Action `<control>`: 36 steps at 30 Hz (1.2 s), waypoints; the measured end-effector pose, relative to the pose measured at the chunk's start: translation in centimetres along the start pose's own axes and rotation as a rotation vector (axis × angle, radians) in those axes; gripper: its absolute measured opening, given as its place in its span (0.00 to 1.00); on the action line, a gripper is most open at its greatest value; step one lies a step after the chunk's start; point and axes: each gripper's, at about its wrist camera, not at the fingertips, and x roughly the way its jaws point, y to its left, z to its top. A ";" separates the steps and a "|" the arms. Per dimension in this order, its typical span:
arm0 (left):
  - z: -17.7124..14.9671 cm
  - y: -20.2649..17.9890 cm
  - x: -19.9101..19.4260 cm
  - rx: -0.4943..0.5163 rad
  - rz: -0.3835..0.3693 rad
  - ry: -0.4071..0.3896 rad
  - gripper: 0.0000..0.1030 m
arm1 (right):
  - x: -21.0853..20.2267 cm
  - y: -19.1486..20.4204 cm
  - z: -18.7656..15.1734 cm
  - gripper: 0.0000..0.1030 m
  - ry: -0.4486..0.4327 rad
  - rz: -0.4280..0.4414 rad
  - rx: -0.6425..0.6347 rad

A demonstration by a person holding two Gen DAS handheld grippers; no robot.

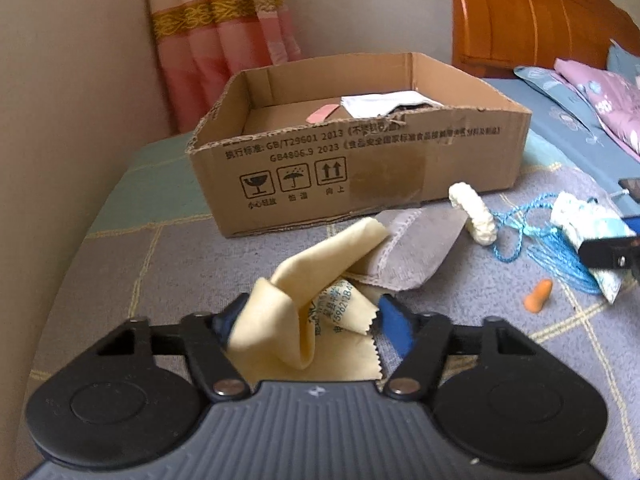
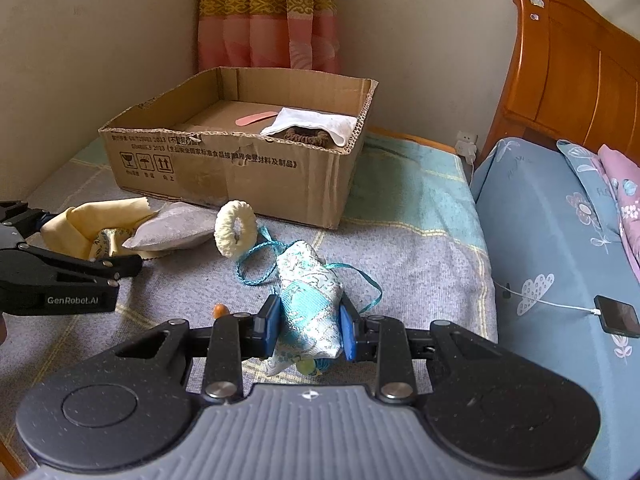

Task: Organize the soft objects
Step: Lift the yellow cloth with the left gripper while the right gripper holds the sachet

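My left gripper [image 1: 310,316] has its jaws wide apart around a crumpled yellow cloth [image 1: 304,304]; the blue pads do not visibly press it. The cloth also shows in the right wrist view [image 2: 86,220]. My right gripper [image 2: 308,326] is shut on a teal-and-white brocade pouch [image 2: 310,300] with blue cord [image 2: 256,276]. A grey cloth [image 1: 416,244] and a cream scrunchie [image 1: 476,216] lie in front of the open cardboard box [image 1: 360,168]. The box holds a white cloth [image 2: 316,124], a brown scrunchie [image 2: 306,136] and a pink strip [image 2: 256,118].
An orange earplug [image 1: 538,298] lies on the grey checked bedspread [image 1: 168,264]. A phone on a white cable [image 2: 618,316] lies on the blue quilt at right. A wooden headboard [image 2: 580,72], wall and curtain [image 2: 268,12] stand behind the box.
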 end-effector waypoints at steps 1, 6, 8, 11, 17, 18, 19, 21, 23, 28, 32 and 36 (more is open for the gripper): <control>0.0 0.0 0.0 -0.004 -0.001 -0.001 0.51 | 0.0 0.0 0.0 0.34 0.001 0.000 0.002; -0.2 0.3 -0.2 -0.021 -0.021 -0.004 0.29 | 0.1 0.1 0.0 0.34 0.003 0.006 -0.001; -0.2 0.5 -0.3 -0.019 -0.018 -0.007 0.16 | 0.0 0.1 0.0 0.34 0.000 0.008 -0.006; -0.3 1.1 -0.3 -0.021 -0.029 -0.008 0.11 | -0.1 0.2 0.1 0.34 -0.003 0.007 -0.008; 0.0 2.0 -1.1 -0.006 -0.036 -0.010 0.08 | -0.4 0.2 0.1 0.34 -0.007 0.003 -0.015; 0.0 2.2 -1.3 -0.004 -0.038 -0.010 0.08 | -0.5 0.2 0.2 0.34 -0.008 0.002 -0.016; 0.1 2.4 -1.5 0.001 -0.040 -0.008 0.08 | -0.6 0.2 0.2 0.34 -0.010 0.003 -0.017; 0.3 2.9 -2.1 0.011 -0.045 -0.007 0.08 | -0.7 0.2 0.2 0.34 -0.011 0.003 -0.019; 0.4 3.2 -2.6 0.026 -0.048 -0.008 0.08 | -0.9 0.3 0.3 0.34 -0.014 0.006 -0.026; 0.9 3.8 -4.1 0.067 -0.054 -0.018 0.08 | -1.4 0.5 0.4 0.34 -0.020 0.013 -0.056; 1.5 4.0 -5.1 0.091 -0.077 -0.026 0.08 | -2.0 0.8 0.7 0.34 -0.028 0.024 -0.082; 2.1 3.9 -6.0 0.131 -0.096 -0.038 0.08 | -2.6 1.0 1.2 0.34 -0.030 0.058 -0.108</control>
